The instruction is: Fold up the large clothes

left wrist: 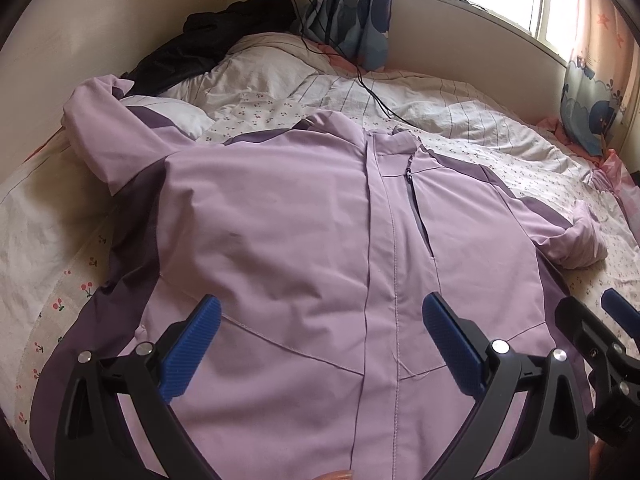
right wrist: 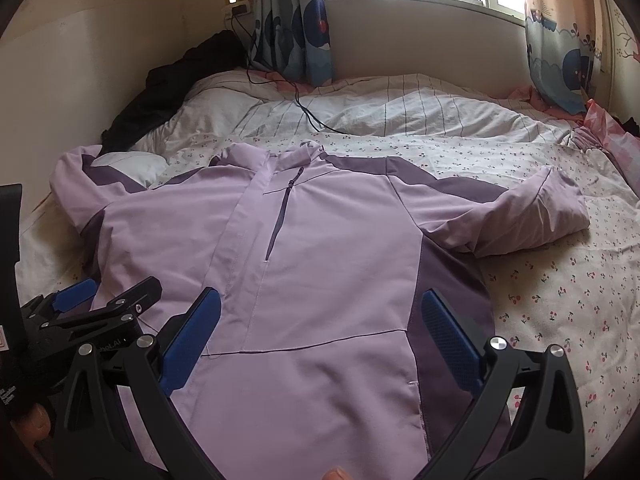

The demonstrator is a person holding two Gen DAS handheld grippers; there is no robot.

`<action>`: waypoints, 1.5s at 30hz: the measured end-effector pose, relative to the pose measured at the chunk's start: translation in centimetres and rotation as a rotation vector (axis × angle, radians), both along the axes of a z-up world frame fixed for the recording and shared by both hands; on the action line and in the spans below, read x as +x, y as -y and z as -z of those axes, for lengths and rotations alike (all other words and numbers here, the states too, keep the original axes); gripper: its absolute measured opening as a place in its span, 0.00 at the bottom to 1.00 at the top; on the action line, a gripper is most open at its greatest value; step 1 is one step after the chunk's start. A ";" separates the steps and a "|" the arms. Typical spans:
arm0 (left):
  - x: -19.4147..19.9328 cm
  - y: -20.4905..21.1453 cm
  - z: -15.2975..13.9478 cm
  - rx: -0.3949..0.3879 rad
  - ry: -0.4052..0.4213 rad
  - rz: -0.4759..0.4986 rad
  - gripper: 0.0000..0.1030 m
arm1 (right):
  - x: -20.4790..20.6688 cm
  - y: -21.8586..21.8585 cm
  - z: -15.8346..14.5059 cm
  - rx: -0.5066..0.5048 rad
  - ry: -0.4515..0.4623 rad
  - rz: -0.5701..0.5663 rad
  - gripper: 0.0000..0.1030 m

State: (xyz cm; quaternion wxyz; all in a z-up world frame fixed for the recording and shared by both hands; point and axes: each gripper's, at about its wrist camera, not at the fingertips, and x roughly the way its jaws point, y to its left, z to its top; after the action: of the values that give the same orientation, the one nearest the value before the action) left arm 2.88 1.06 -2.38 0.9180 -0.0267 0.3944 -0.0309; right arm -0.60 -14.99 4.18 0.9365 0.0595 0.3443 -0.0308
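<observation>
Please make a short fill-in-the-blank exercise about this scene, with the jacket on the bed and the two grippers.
1. The lilac jacket lies spread on the ____.
2. Both the left gripper and the right gripper have their jaws ____.
3. A ____ garment is heaped in the far left corner.
4. The black cable runs from the wall socket onto the ____.

Missing words: bed; open; black; bed

Partly legible on the left gripper [right wrist: 76, 300], seen from the right wrist view: white lettering ending in "AI" along its black body (opening letters hidden). Lower on the same device, small white lines near the frame's edge, seemingly "Data Acquisition System", too blurred to confirm. Nothing readable elsewhere, neither on the purple jacket [right wrist: 320, 260] nor the curtains [right wrist: 296, 28].
</observation>
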 end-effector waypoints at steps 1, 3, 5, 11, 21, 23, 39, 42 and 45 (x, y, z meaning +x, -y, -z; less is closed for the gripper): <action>0.0 0.0 0.0 -0.001 0.001 -0.002 0.94 | 0.0 -0.1 0.0 -0.001 0.000 0.000 0.94; 0.0 -0.1 0.0 0.000 0.001 -0.004 0.94 | 0.1 -0.1 0.0 -0.003 -0.003 -0.002 0.94; 0.0 -0.1 0.0 0.003 0.002 -0.007 0.94 | 0.1 -0.2 0.1 -0.008 -0.007 -0.008 0.94; 0.1 0.4 0.1 0.031 -0.005 0.001 0.94 | 0.2 -0.1 0.4 -0.034 -0.013 -0.009 0.94; -0.6 1.0 0.0 0.079 -0.004 0.036 0.94 | 0.6 -0.2 0.9 -0.069 -0.020 0.009 0.94; -0.7 1.2 -0.2 0.099 0.004 0.040 0.94 | 0.6 -0.2 0.9 -0.086 -0.017 0.015 0.94; -0.8 1.5 -0.2 0.109 0.004 0.040 0.94 | 0.6 -0.3 0.9 -0.091 -0.012 0.012 0.94; -0.7 1.5 -0.2 0.107 0.003 0.039 0.94 | 0.5 -0.1 0.7 -0.088 -0.008 0.005 0.94; -0.5 1.4 -0.3 0.091 -0.003 0.034 0.94 | 0.5 2.4 -0.9 -0.045 0.000 -0.006 0.94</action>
State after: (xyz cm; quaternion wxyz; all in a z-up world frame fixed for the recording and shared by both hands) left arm 2.40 -0.34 -2.04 0.9170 0.0219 0.3973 -0.0283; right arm -0.11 -17.40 5.11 0.9376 0.0371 0.3438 -0.0357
